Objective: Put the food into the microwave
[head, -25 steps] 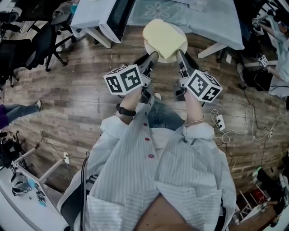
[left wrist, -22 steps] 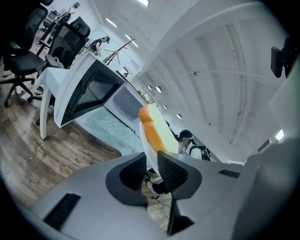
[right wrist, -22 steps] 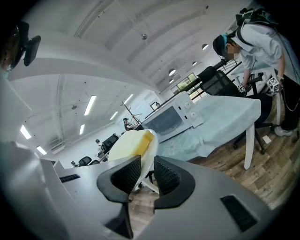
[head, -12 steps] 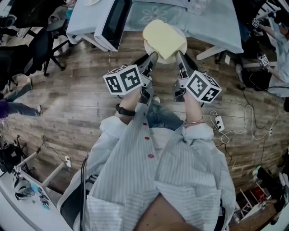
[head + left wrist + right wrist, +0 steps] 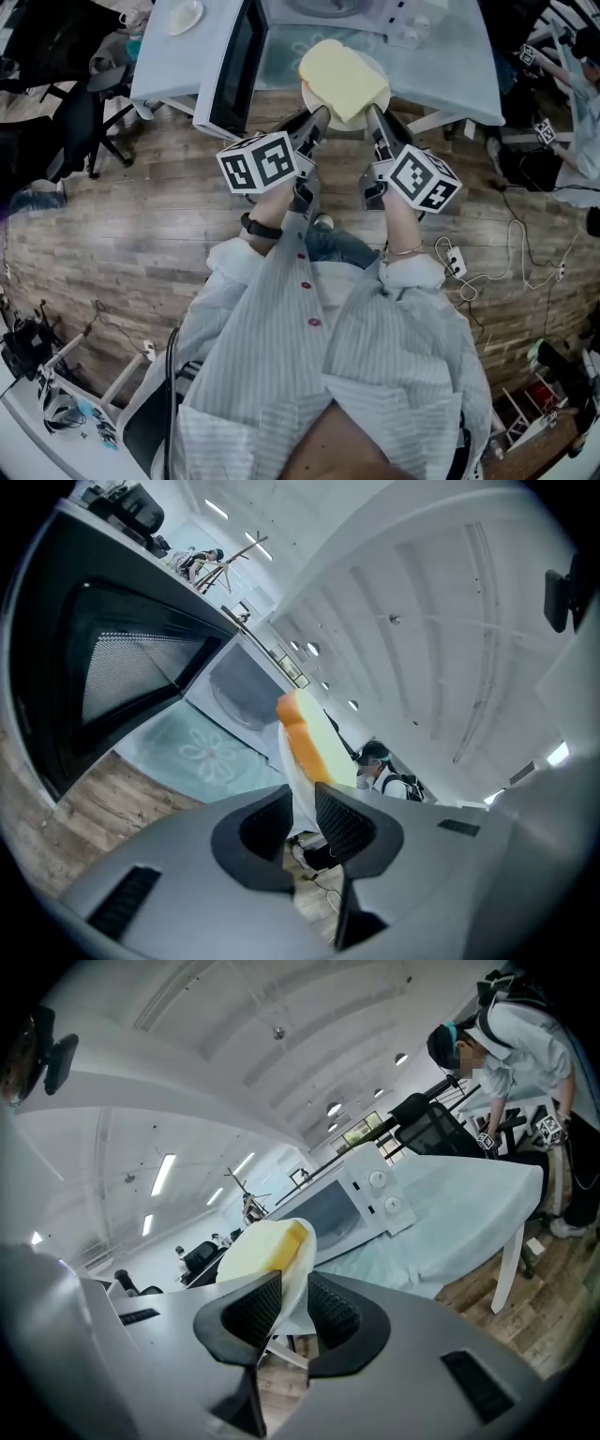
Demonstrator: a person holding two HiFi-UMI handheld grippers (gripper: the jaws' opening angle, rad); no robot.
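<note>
A white plate [image 5: 313, 97] carries a thick pale-yellow slab of food [image 5: 342, 77] just before the table's near edge. My left gripper [image 5: 317, 120] is shut on the plate's left rim and my right gripper [image 5: 372, 118] on its right rim. In the left gripper view the plate's edge [image 5: 292, 761] runs between the pads of the left gripper [image 5: 302, 803], with the food [image 5: 307, 735] above it. In the right gripper view the right gripper [image 5: 293, 1290] pinches the plate [image 5: 300, 1265] under the food [image 5: 255, 1252]. The white microwave [image 5: 323, 7] stands on the table, its dark door [image 5: 236, 64] swung open to the left.
A pale blue cloth covers the table [image 5: 450, 66]. A small white dish [image 5: 184, 16] lies at its far left. An office chair [image 5: 89, 103] stands left on the wooden floor. Cables and a power strip [image 5: 457, 253] lie to the right. A person [image 5: 525, 1044] bends at the right.
In the head view the table and the microwave have come closer and lower, and the open door now reaches beside the plate. Both grippers keep their hold on the plate.
</note>
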